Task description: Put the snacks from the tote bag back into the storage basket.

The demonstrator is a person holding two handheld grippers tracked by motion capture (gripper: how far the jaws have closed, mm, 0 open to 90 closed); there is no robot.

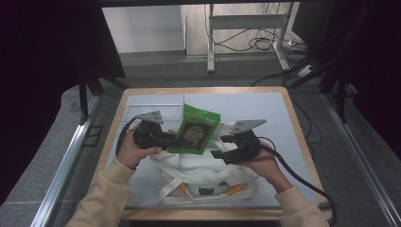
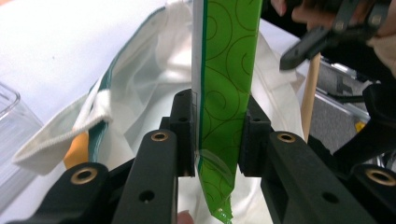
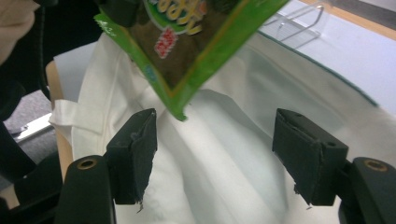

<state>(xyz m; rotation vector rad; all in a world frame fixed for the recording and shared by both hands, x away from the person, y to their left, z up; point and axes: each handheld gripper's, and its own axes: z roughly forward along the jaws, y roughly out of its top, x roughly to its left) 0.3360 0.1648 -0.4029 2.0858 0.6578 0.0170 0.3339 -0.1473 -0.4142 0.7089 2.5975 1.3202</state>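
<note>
Wood-edged table [image 1: 293, 118] under dark curtains, high view: green snack pouch [image 1: 195, 130] held above white tote bag [image 1: 198, 170], left gripper [image 1: 165, 139] at 9 o'clock of it | left gripper view: jaws clamped on pouch edge | right gripper view: right gripper [image 3: 215, 158] jaws apart over bag, pouch at 12 o'clock | bagging judged unfinished, pouch not yet inside

A glossy green plastic packet [image 1: 195, 131], a matt white cloth bag [image 1: 203, 172], and a smooth wood-edged table [image 1: 293, 113].
</note>
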